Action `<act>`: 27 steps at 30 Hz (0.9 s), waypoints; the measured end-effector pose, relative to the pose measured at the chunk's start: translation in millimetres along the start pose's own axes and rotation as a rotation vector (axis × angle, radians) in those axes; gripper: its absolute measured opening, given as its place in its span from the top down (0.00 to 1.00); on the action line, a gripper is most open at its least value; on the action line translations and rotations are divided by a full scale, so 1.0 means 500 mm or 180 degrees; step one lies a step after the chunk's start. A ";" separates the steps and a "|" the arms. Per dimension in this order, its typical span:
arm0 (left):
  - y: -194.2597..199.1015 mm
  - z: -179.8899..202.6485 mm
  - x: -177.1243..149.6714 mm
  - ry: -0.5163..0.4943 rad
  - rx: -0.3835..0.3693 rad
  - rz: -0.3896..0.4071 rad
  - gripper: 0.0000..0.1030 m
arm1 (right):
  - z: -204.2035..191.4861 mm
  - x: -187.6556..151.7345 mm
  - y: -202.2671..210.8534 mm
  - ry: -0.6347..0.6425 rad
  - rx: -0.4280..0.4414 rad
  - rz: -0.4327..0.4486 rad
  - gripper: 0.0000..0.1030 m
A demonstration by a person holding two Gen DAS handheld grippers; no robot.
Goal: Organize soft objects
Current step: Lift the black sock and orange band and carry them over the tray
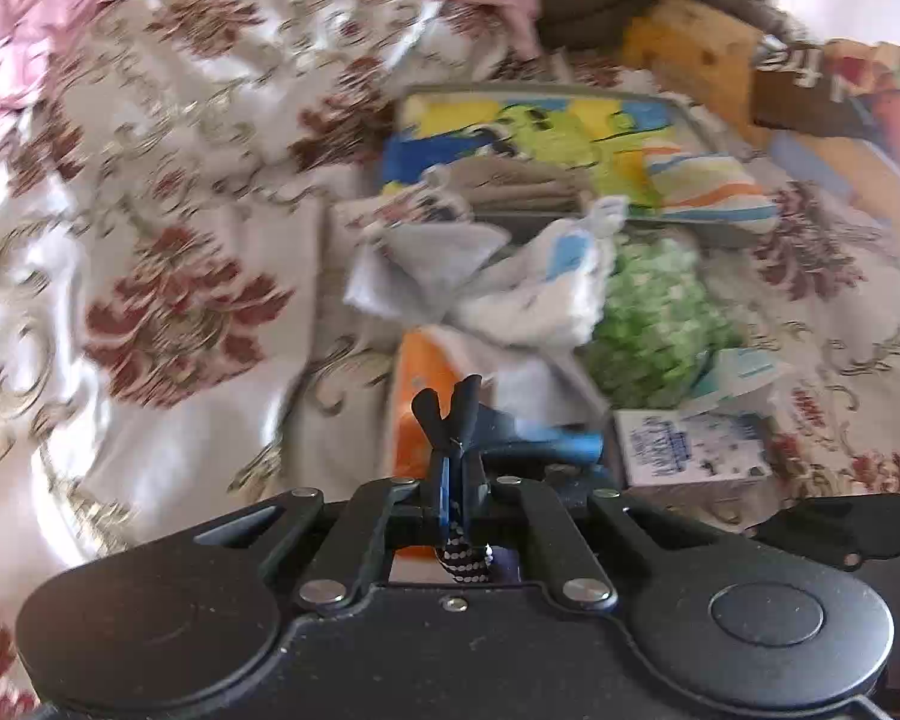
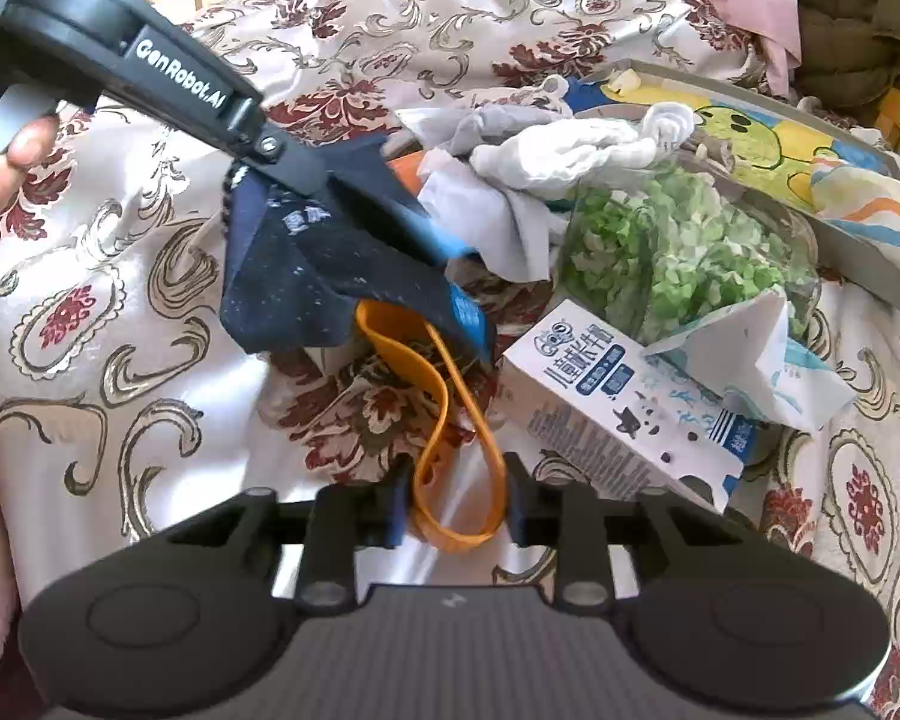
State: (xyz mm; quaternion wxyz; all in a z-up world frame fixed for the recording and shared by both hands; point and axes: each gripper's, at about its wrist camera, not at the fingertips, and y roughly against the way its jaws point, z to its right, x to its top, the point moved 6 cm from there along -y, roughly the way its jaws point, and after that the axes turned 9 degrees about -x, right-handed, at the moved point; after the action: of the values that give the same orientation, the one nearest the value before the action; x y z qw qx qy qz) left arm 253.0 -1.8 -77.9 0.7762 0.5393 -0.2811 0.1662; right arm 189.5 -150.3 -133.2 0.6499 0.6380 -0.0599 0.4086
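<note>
Across a floral bedspread (image 1: 168, 300) seen from the left wrist camera, we find the left gripper (image 1: 447, 405) with its two fingers pressed together, a strip of dark, dotted fabric trapped between them near the camera body. Beyond its tips we see, through heavy blur, a heap of white and grey cloths (image 1: 480, 276), a green crumbled mass (image 1: 654, 324) to their right, an orange patch (image 1: 417, 396) just below them, and a white milk carton (image 1: 690, 447) at near right. Farther off lies a shallow tray (image 1: 678, 222) lined with a bright cartoon print, folded cloth resting in it. From the right wrist camera we see the left gripper (image 2: 456, 258) reaching in from the upper left, clamped on a navy sock (image 2: 288, 276) that hangs from its fingers above the bedspread (image 2: 150, 390); a person's fingertip (image 2: 27, 150) shows at the left edge. The right gripper (image 2: 456, 501), at the near centre, stands partly closed with an orange band (image 2: 450, 468) looping between its fingers; we cannot tell whether the pads press on it. To the right we note the milk carton (image 2: 618, 414) lying on its side, a crumpled tissue packet (image 2: 756, 360) against it, the green mass (image 2: 678, 252) behind, the white cloths (image 2: 546, 162) left of it, and the tray (image 2: 858, 264) at far right.
</note>
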 end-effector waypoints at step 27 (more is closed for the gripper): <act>-0.043 0.064 -0.050 -0.0874 0.0217 -0.0190 0.37 | -0.005 0.000 -0.016 0.0020 -0.0065 0.0001 0.53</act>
State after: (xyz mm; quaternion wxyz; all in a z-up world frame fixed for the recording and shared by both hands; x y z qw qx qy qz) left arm 237.1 -38.2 -101.0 0.7163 0.5911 -0.3626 0.0772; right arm 193.2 -147.1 -139.8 0.6564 0.6301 -0.0621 0.4101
